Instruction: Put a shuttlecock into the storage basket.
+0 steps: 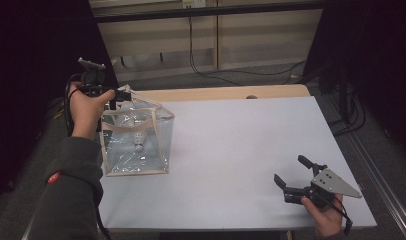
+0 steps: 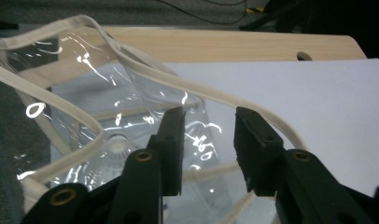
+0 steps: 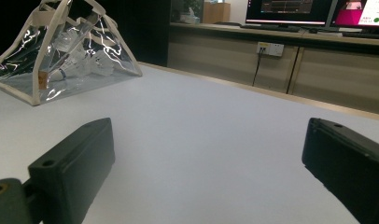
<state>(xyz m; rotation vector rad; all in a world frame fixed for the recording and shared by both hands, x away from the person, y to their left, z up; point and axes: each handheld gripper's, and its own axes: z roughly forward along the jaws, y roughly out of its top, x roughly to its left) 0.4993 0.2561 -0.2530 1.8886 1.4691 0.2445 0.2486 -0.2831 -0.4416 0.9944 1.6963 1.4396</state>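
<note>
A clear plastic bag (image 1: 136, 145) with cream trim stands at the table's left side, holding what look like white shuttlecocks (image 3: 61, 70). My left gripper (image 1: 118, 97) hovers at the bag's top far rim, held in a hand. In the left gripper view its jaws (image 2: 208, 140) stand apart over the bag's cream rim strap (image 2: 187, 86), with clear plastic behind them and nothing pressed between the pads. My right gripper (image 1: 291, 169) rests low at the table's front right, far from the bag (image 3: 61, 51). It (image 3: 206, 154) is open wide, with bare tabletop between its jaws.
The pale grey tabletop (image 1: 231, 150) has a wooden strip (image 1: 216, 93) along its far edge. Cables (image 1: 211, 70) trail on the floor beyond it. Cabinets and monitors (image 3: 290, 9) stand farther back. A dark rail (image 1: 381, 180) runs along the right side.
</note>
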